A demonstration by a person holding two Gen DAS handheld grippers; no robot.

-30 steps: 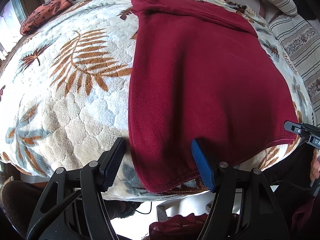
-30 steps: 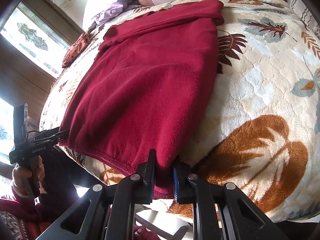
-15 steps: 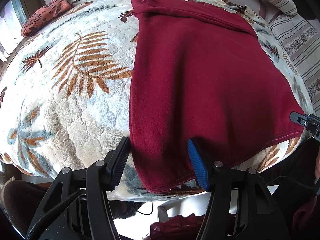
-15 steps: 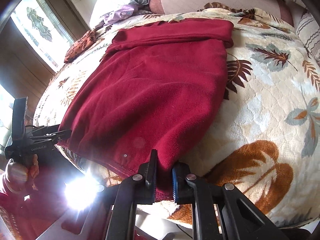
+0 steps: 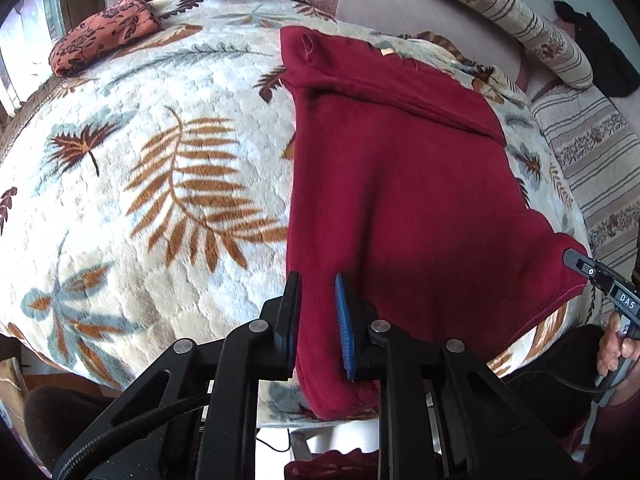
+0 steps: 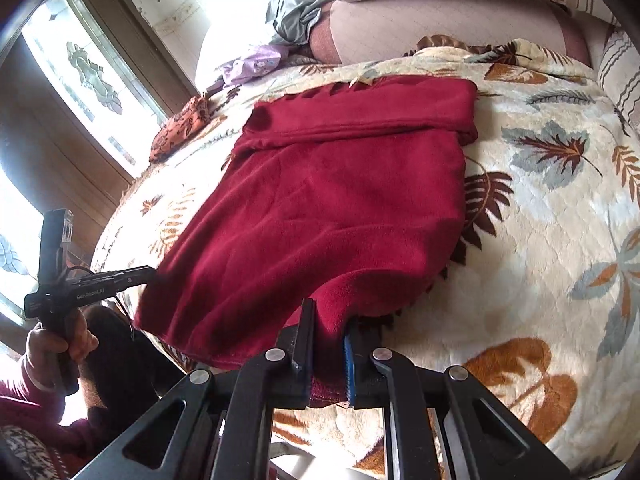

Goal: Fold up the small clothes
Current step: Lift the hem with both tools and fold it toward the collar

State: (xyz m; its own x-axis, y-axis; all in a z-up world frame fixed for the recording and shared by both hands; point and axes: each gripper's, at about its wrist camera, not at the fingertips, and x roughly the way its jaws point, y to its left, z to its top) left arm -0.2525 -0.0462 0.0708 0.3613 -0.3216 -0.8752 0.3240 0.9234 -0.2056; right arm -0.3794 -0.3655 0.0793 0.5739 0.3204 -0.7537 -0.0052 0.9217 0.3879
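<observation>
Both claws grip the near hem of a dark red garment (image 5: 400,200) spread over a leaf-patterned blanket (image 5: 160,200): the left gripper (image 5: 318,312) is closing its jaws on the near left corner, cloth pinched between them, while the right gripper (image 6: 329,340) is clenched on the near right corner. Wide bare blanket lies open to the left and right of the garment; its far edge, folded into a band, sits short of striped cushions (image 5: 500,12), and an orange patterned cloth (image 5: 104,32) lies at the far left. A second earlier the left jaws stood wide astride that corner; now they have nearly met, and both corners have lifted off the blanket. Each hand (image 6: 60,344) on a gripper handle is cut off at the picture's edge, and the hem beneath the jaws is hidden by the gripper frames.
</observation>
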